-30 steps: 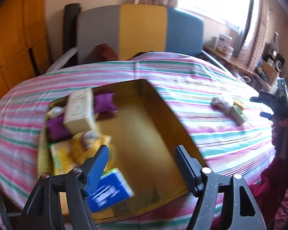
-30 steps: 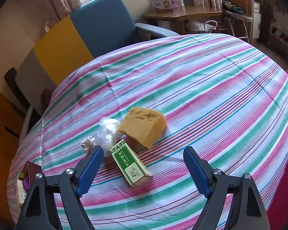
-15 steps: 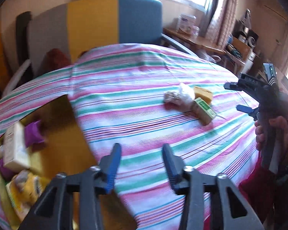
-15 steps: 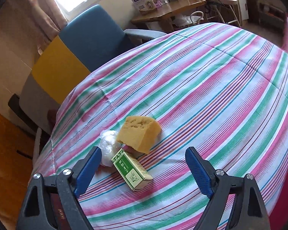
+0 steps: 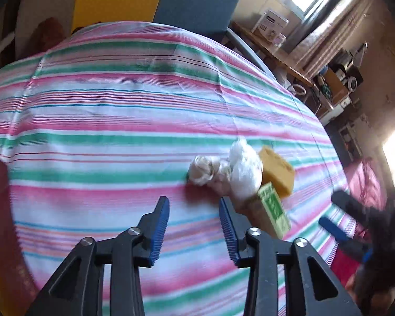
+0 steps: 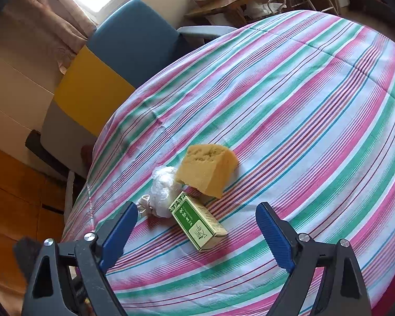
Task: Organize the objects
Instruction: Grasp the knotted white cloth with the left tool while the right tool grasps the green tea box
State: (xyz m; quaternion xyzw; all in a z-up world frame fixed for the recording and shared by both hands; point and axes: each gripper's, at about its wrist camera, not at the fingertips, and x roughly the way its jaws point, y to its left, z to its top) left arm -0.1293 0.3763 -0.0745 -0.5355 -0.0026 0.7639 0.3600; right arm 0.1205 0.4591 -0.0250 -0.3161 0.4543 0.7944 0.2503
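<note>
- The left gripper point(image 5: 193, 227) hovers over the striped tablecloth point(image 5: 105, 121), its blue-padded jaws a narrow gap apart, just reopened a little, with nothing between them.
- Just ahead and to its right lies a small cluster: a crumpled off-white bundle point(image 5: 204, 169), a white plastic bag point(image 5: 243, 169), a yellow sponge point(image 5: 277, 171) and a green carton point(image 5: 272, 210).
- The right gripper point(image 6: 197, 233) hangs with its jaws spread wide and empty, the green carton directly between and just beyond the tips.
- The carton's long axis runs diagonally across the right gripper's gap.
- The right gripper seems better placed for the carton, the left for the bundle.
</note>
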